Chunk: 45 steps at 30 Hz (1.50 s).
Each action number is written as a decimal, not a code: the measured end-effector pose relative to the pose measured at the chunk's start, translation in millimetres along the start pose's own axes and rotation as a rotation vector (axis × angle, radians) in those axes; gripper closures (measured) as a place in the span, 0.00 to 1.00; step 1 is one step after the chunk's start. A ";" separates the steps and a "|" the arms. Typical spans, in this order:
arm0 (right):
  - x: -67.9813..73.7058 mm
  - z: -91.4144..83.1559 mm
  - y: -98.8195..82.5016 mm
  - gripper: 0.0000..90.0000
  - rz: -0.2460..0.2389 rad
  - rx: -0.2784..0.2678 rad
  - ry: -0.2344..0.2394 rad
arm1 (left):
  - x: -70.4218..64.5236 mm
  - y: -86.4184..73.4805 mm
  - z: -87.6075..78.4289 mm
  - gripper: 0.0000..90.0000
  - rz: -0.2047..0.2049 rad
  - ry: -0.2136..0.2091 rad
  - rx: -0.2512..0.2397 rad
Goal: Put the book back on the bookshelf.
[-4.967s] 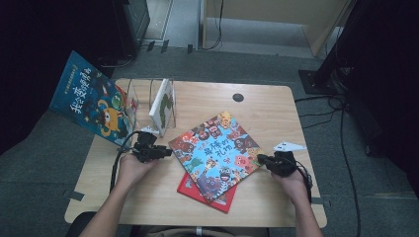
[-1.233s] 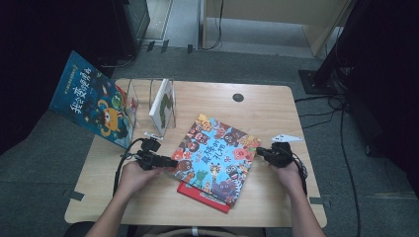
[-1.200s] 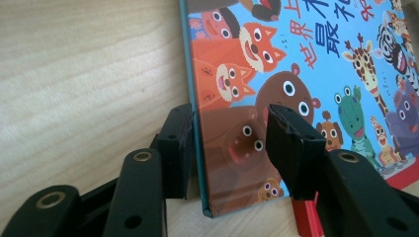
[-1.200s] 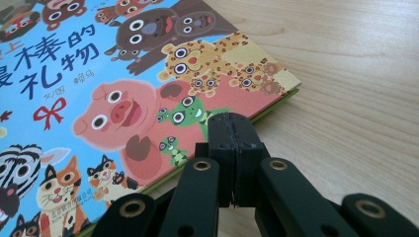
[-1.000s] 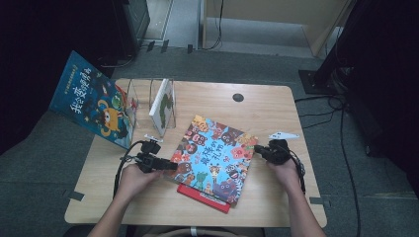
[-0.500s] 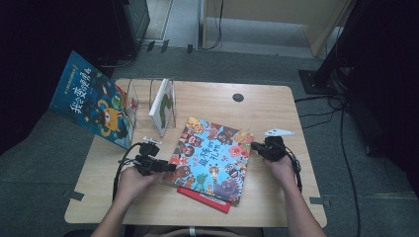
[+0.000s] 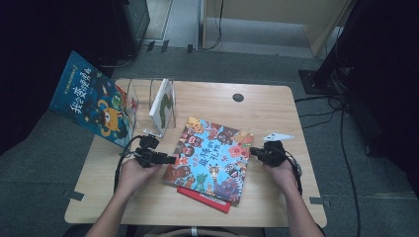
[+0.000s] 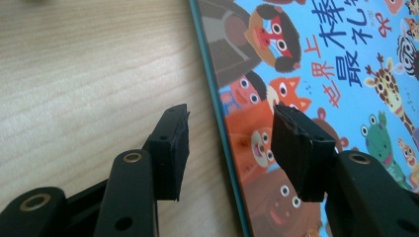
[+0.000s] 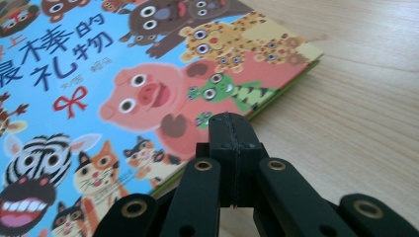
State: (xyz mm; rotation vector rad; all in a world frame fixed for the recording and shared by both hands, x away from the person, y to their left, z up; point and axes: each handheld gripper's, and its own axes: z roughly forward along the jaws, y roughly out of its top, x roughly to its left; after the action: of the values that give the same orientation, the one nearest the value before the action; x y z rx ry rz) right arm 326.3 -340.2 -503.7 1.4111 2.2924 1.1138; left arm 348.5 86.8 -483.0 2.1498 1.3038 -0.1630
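**Book squared up between two grippers**

Table (image 7: 276, 103): wire rack (image 7: 148, 101) at far-left corner w/ one white book (image 7: 163, 103) upright, a blue book (image 7: 91, 106) leaning off the left edge.

Animal book (image 7: 210, 158) lies flat mid-table toward near edge, on top of a red book (image 7: 205, 200).

Left gripper (image 7: 170, 159) at its left edge, jaws half apart, astride the edge, just been opening, pressing nothing. Probably letting go or re-gripping.

Right gripper (image 7: 252, 150) at right edge, jaws clenched on nothing; likely nudging the book.

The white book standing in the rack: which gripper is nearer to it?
Left. The left gripper sits just below the white book, at the animal picture book's left edge; the right gripper is across that book.
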 end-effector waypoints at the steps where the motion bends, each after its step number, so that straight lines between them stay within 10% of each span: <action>1: 2.7 -0.8 -1.3 1.00 -0.009 -0.001 -0.007 | 0.0 0.0 0.0 0.55 0.000 0.000 0.000; 45: 26.6 -4.7 -17.0 1.00 -0.096 0.008 0.064 | 12.5 27.2 20.8 0.54 -0.080 -0.079 0.030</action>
State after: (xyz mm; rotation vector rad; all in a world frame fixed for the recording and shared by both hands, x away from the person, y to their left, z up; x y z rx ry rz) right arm 298.9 -324.4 -507.5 1.2717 2.3830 1.1378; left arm 381.9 75.9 -492.9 2.0950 1.3499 -0.2987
